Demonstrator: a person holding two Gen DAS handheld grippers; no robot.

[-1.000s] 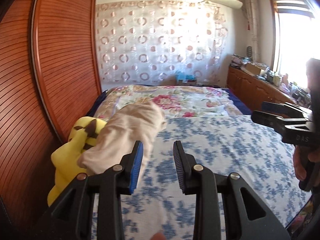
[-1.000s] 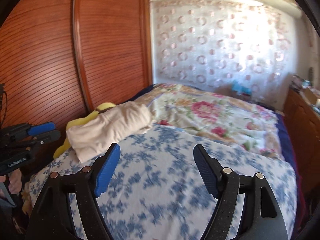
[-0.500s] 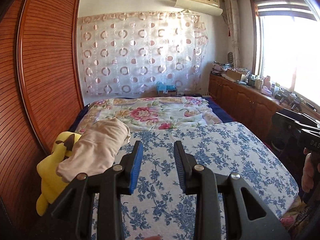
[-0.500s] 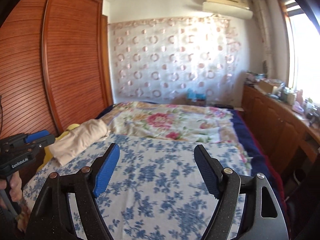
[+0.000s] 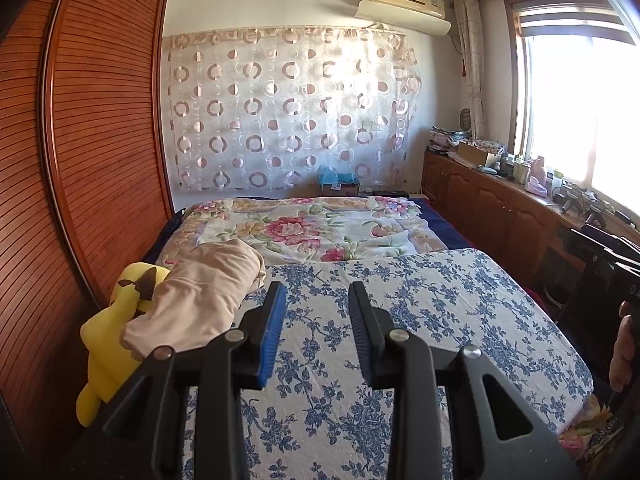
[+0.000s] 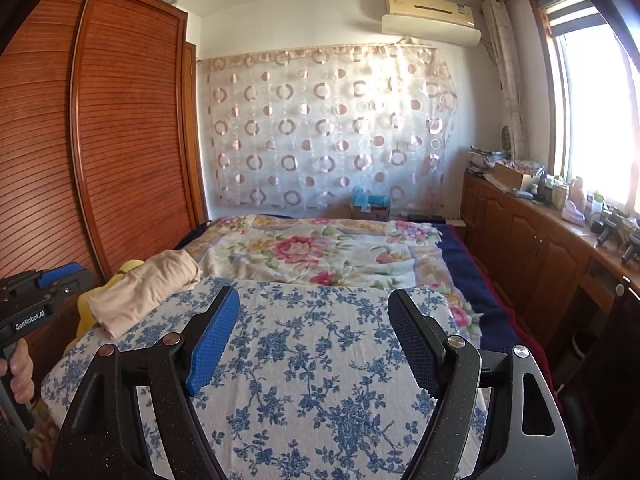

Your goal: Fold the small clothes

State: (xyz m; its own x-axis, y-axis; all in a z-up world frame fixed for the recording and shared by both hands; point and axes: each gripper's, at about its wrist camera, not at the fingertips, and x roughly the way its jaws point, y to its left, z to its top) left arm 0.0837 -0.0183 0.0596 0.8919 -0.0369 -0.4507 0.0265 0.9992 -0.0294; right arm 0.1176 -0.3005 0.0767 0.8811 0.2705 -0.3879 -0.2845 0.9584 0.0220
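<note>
A folded beige garment point(image 5: 200, 296) lies at the left edge of the bed, partly on a yellow plush toy point(image 5: 108, 332). It also shows in the right wrist view point(image 6: 148, 288). My left gripper point(image 5: 316, 320) is open and empty, held above the blue-flowered cover point(image 5: 420, 320), to the right of the garment. My right gripper point(image 6: 314, 328) is open wide and empty above the same cover point(image 6: 312, 380). Each gripper body shows at the edge of the other view, hand-held.
A wooden slatted wardrobe point(image 5: 80, 160) stands along the left side of the bed. A floral quilt point(image 5: 304, 228) covers the far half. Low wooden cabinets point(image 5: 492, 208) with clutter run along the right under the window.
Both grippers have pulled back and up from the bed, so the garment and plush toy look farther away. The garment stays where it lies.
</note>
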